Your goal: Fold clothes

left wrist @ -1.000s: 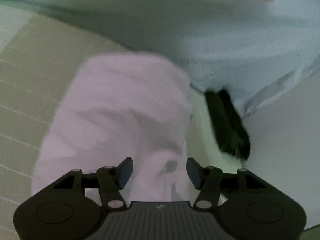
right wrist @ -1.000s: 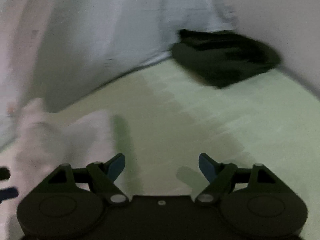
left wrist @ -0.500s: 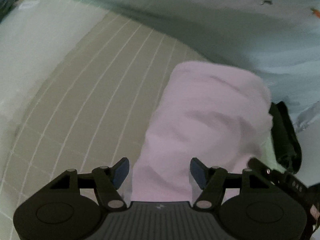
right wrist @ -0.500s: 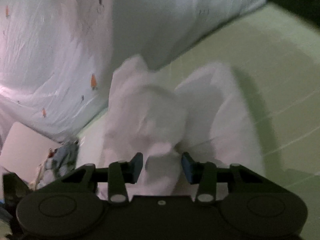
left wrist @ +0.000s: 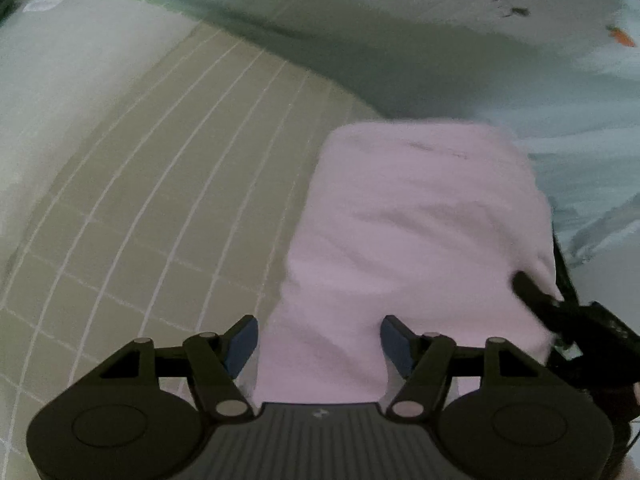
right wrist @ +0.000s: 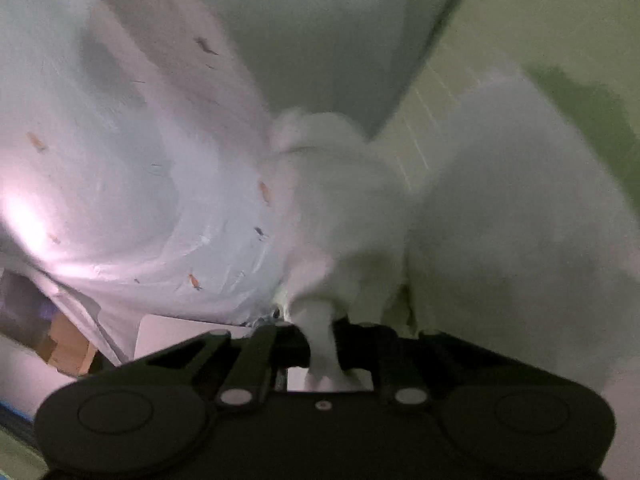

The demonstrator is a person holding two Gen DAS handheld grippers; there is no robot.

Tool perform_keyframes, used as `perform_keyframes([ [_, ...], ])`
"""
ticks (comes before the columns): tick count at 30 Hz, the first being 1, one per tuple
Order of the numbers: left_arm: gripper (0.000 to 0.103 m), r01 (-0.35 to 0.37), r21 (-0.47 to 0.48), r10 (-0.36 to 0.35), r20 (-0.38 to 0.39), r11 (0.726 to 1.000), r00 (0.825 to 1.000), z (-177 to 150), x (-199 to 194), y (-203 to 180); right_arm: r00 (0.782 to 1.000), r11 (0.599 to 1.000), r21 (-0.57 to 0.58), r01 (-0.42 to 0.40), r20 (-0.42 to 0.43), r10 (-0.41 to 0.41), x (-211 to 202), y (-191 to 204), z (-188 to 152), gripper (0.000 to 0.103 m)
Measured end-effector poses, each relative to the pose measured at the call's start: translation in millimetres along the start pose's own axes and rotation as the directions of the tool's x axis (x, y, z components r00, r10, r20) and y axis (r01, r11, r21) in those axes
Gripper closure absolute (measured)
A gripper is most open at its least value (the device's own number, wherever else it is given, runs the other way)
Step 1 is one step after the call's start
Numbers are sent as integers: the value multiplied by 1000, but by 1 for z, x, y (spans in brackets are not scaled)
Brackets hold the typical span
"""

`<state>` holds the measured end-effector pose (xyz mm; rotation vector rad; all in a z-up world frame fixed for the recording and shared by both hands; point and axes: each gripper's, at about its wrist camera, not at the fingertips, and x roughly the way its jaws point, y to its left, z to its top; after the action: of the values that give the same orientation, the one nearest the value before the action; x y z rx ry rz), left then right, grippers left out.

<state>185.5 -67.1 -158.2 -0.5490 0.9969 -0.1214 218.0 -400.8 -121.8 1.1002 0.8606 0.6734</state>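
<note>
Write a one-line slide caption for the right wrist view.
Right gripper, jaws closing on a fold of the pale pink garment, beside a light printed sheet.

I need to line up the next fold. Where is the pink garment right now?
The pink garment lies on the checked green sheet, between the left tool's opening jaws; in the right wrist view, the right tool is closing on a bunched fold.

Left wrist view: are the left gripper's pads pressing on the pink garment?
No: the left gripper has its blue pads apart, jaws opening, and the pink garment lies loose between them.
</note>
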Motion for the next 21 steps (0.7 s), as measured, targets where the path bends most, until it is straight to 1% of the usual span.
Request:
perform_keyframes([
  [1, 30, 9, 15, -9, 10, 1000, 1000, 1, -3, -3, 1000, 1000, -9, 8, 9, -8, -8, 2, 4, 94],
  [2, 30, 12, 31, -13, 13, 999, 1000, 1, -4, -6, 999, 999, -17, 35, 20, -34, -15, -1, 9, 94],
  [3, 30, 11, 50, -11, 13, 999, 1000, 1, -3, -9, 997, 997, -29, 71, 32, -70, -22, -5, 13, 94],
  [4, 30, 8, 68, -9, 11, 998, 1000, 1, -2, -12, 992, 991, -38, 127, 31, -125, -24, -12, 19, 91],
  [5, 29, 4, 81, -4, 5, 997, 1000, 1, 0, -14, 979, 978, -47, 205, 12, -205, -22, -20, 24, 88],
  [6, 29, 0, 86, 1, -5, 996, 1000, 0, 4, -15, 957, 955, -57, 290, -12, -291, -19, -28, 27, 79],
  [7, 29, -4, 92, 6, -15, 996, 1000, 0, 7, -16, 930, 928, -75, 365, -22, -368, -17, -32, 27, 68],
  [8, 29, -5, 95, 7, -25, 995, 1000, 0, 10, -18, 902, 898, -106, 427, -11, -431, -15, -32, 24, 64],
  [9, 29, -1, 94, 4, -34, 996, 999, 0, 13, -19, 890, 882, -130, 453, 8, -455, -14, -28, 19, 59],
  [11, 27, -1, 84, 4, -43, 996, 999, 1, 19, -17, 887, 873, -160, 461, 44, -460, -15, -21, 10, 47],
  [12, 26, -4, 74, 8, -46, 997, 999, 3, 22, -14, 885, 867, -175, 466, 61, -462, -15, -18, 5, 39],
  [13, 24, 0, 64, 4, -52, 998, 999, 5, 25, -12, 883, 865, -183, 468, 73, -463, -17, -16, 3, 35],
  [15, 23, 18, 41, -15, -66, 999, 998, 9, 31, -9, 882, 862, -188, 471, 89, -462, -23, -16, 0, 30],
  [16, 23, 24, 32, -22, -71, 999, 997, 10, 33, -7, 889, 871, -179, 458, 82, -451, -26, -18, 1, 29],
  [18, 23, 23, 36, -21, -74, 999, 997, 11, 36, -8, 911, 899, -144, 413, 49, -410, -30, -28, 6, 29],
  [19, 22, 23, 42, -20, -76, 999, 997, 10, 35, -9, 914, 906, -128, 404, 42, -402, -31, -33, 6, 29],
  [21, 22, 25, 46, -22, -79, 999, 997, 10, 36, -9, 914, 909, -99, 406, 39, -404, -29, -43, 2, 30],
])
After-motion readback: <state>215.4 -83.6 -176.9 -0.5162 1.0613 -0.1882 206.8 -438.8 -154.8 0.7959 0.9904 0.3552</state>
